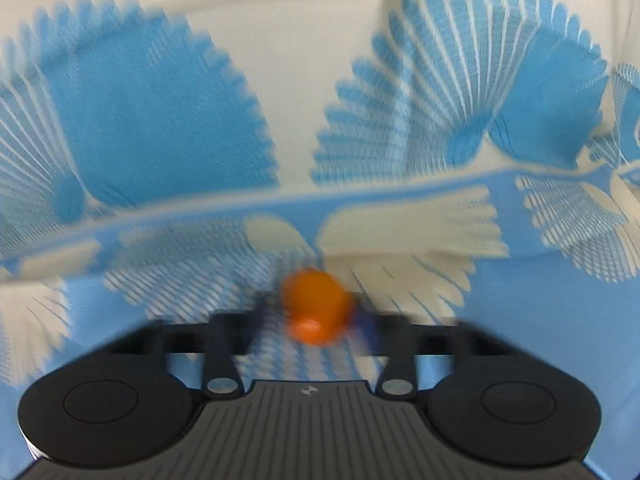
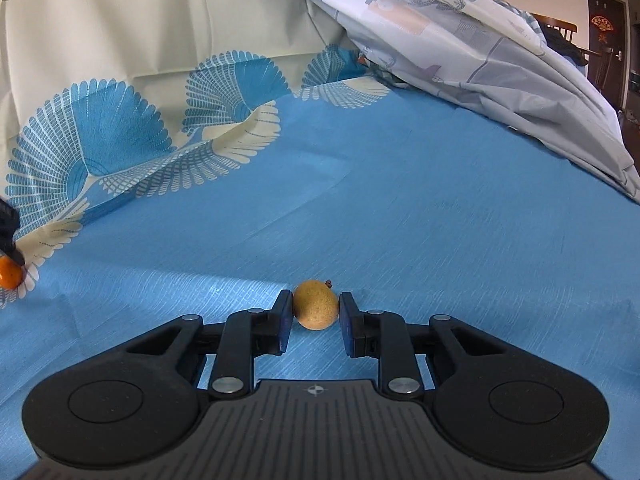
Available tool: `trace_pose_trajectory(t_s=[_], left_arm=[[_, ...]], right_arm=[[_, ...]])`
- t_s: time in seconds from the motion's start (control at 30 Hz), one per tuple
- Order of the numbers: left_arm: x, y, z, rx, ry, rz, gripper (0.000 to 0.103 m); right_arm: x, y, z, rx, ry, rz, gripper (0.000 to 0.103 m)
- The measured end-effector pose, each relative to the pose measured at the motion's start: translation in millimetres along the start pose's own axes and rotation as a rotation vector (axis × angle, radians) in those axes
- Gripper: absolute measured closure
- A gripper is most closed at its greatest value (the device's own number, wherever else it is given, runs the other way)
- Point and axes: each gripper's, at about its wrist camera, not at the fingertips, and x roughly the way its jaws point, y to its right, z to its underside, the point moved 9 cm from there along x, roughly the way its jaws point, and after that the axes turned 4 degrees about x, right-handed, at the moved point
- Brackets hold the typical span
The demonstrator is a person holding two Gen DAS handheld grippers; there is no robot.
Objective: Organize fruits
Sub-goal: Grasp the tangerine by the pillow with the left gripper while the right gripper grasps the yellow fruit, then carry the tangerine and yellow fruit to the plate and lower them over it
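Note:
A small orange fruit (image 1: 316, 308) sits blurred between the fingers of my left gripper (image 1: 314, 314), whose pads press on both its sides just above the cloth. The same orange fruit (image 2: 9, 274) shows at the far left edge of the right wrist view, under a dark left finger (image 2: 8, 236). My right gripper (image 2: 316, 310) is shut on a round tan-yellow fruit (image 2: 316, 304) with a tiny stem, which rests on the blue cloth. The blue pads (image 2: 286, 320) touch it left and right.
A blue tablecloth (image 2: 440, 208) with cream and blue fan prints covers the surface and rises in a fold (image 2: 168, 152) at the back left. A pale printed sheet (image 2: 480, 48) is draped at the back right. A chair and a door (image 2: 604, 40) stand beyond.

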Motion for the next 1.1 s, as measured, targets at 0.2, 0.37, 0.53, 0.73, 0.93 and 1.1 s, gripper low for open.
trace_pose_trajectory(t_s=[0.2,0.37,0.53,0.73,0.93,1.1], left_arm=[[-34.1,-12.6,16.0,0.016,0.037,0.008,0.065],[-126.3,-50.9,79.0,0.025,0.081,0.016,0.065],[-237.4,-116.0,177.7,-0.007,0.082,-0.031,0.065],[-349.2,-186.7,290.9,-0.061,0.061,-0.124,0.065],[-419.1,-228.7,390.1,-0.134,0.03,-0.133,0.065],[-461.8,-240.9,450.1,-0.169,0.069,-0.132,0.065]], right_arm=[[-2.8,-0.7,-2.0,0.015,0.019,-0.007,0.077],[-10.7,-7.1,-5.7,0.024,0.043,-0.044,0.077],[-39.2,-23.5,-3.4,-0.023,0.106,-0.059,0.077],[-147.0,-42.5,-3.9,-0.077,0.101,-0.236,0.077],[-308.6,-26.0,26.7,-0.236,0.013,-0.556,0.077],[-405.5,-4.6,64.1,-0.318,-0.11,-0.703,0.077]])
